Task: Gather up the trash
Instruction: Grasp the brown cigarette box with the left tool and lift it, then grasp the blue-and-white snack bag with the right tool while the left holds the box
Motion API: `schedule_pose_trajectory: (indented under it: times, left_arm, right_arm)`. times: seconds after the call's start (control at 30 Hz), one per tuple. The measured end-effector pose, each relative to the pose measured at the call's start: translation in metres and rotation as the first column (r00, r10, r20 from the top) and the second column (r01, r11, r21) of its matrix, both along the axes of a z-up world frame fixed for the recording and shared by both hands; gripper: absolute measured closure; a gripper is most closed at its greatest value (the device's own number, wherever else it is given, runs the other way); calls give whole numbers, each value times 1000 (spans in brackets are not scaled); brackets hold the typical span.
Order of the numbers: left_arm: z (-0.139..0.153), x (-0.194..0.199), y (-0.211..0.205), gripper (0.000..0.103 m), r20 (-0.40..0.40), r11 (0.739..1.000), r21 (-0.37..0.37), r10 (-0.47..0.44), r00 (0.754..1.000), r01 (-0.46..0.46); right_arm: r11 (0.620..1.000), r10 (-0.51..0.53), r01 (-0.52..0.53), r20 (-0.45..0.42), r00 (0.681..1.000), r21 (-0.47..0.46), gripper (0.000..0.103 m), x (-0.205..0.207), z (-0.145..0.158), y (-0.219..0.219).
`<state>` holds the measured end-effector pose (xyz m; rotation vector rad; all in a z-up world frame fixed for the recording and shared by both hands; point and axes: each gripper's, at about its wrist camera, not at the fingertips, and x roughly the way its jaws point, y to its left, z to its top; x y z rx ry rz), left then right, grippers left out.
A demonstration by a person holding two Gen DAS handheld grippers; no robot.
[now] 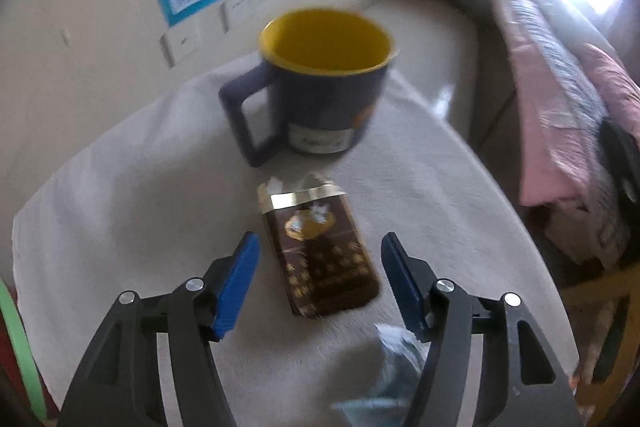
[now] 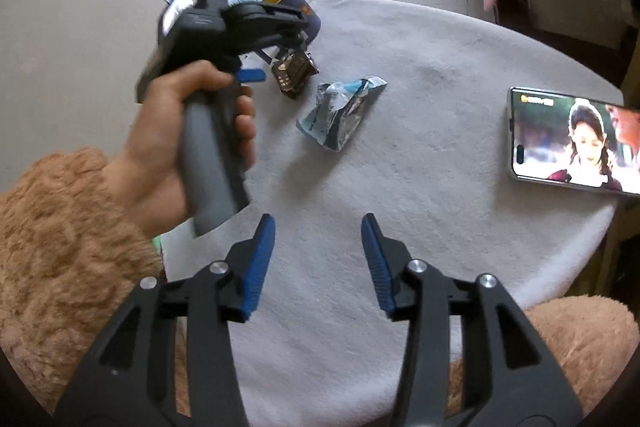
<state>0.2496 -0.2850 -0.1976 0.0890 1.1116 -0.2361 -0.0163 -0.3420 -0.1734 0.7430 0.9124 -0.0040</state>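
Trash on the white cloth (image 1: pixel 120 187): a brown cigarette pack (image 1: pixel 320 247) at six o'clock of the mug (image 1: pixel 316 83), light, crushable, best pinched across its long sides. Left gripper (image 1: pixel 316 259) straddles it, jaws wide, untouching. The crinkly wrapper (image 2: pixel 340 111) looks slippery; right gripper (image 2: pixel 318 239) gapes empty.

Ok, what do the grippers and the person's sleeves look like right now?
Both grippers, left gripper and right gripper, have black angular linkage arms, silver pivot bolts and ribbed blue pads. The left one has a grey handle. The sleeve is fluffy tan fleece.
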Motion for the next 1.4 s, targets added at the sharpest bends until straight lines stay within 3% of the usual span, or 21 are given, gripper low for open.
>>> schedule_pose_trajectory:
  times: [0.17, 0.23, 0.4, 0.5, 0.63, 0.73, 1.03, 1.3, 1.33, 1.4]
  left_arm:
    - [-12, 9, 1, 40, -41, 999, -8, 39, 998, -40]
    - [-13, 10, -4, 52, -42, 1000, 11, 7, 999, -7]
    - [-21, 16, 4, 55, -112, 998, -53, 17, 994, -23]
    - [-15, 7, 11, 57, -86, 999, -49, -2, 996, -2]
    - [11, -21, 43, 57, -16, 994, -104, -29, 999, 27]
    - [29, -54, 78, 57, 25, 991, -123, -47, 999, 50]
    - [61, -148, 172, 57, 103, 995, -4, -97, 990, 98]
    - [85, -180, 222, 57, 144, 999, -45, -24, 989, 30]
    - [87, -181, 225, 56, 146, 999, -46, -22, 989, 29]
    - [89, -185, 229, 56, 148, 998, -51, -20, 989, 27]
  right_arm:
    - [1000, -1, 1, 4, 1000, 11, 59, 1, -1, 0]
    - [1000, 4, -4, -3, 1000, 9, 59, 2, -3, 0]
    - [1000, 3, -3, -11, 1000, 8, 59, 3, -5, 0]
    - [1000, -2, 3, -19, 1000, 7, 59, 5, -7, -1]
    - [1000, -11, 11, -44, 999, 5, 59, 8, -12, -2]
    - [1000, -20, 21, -63, 998, 9, 52, 14, -14, -4]
    - [995, -77, 71, -99, 992, -66, 46, 81, -16, -13]
    - [982, -166, 146, -188, 968, -117, 46, 128, -45, -22]
    - [983, -164, 143, -192, 968, -119, 47, 131, -47, -22]
    - [982, -152, 128, -180, 972, -139, 62, 131, -44, -18]
